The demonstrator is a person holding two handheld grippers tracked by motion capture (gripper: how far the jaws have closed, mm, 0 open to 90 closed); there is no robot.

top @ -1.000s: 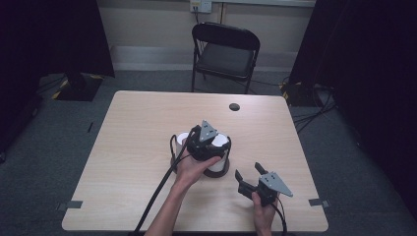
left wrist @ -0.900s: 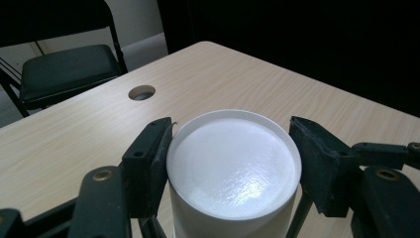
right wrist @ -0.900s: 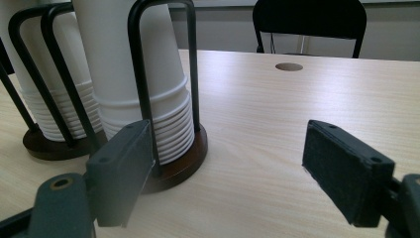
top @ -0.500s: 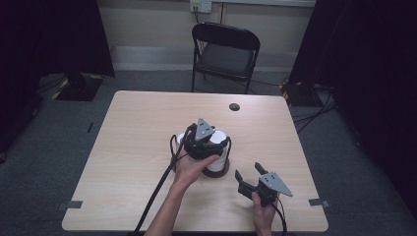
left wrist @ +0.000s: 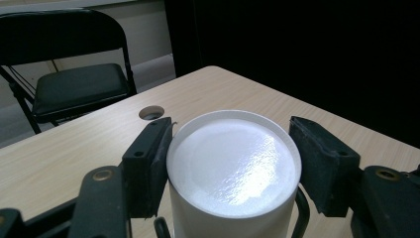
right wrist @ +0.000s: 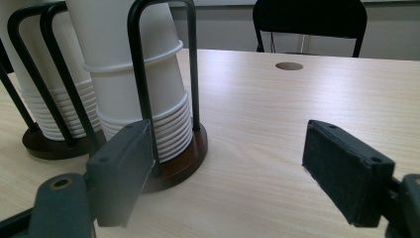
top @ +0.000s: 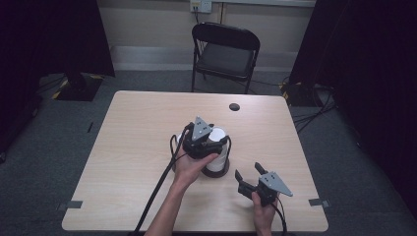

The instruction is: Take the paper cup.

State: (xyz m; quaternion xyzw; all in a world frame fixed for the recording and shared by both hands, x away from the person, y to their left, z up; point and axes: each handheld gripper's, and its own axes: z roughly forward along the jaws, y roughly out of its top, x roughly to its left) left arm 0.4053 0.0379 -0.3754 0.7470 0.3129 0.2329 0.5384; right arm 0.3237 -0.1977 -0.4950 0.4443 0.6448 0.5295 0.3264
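The left gripper (top: 212, 141) hides most of the cup stack (top: 217, 156); the second stack (right wrist: 37, 74) is cut off.

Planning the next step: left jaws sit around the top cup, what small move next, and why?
Probably lift the left gripper straight up. Its jaws clamp the top cup of the stack, which stands between the holder's black wire loops; a vertical pull should clear them. The right gripper waits open nearby.

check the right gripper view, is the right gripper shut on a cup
No, the right gripper stands open over bare table, with the cups in their holder off to its left.
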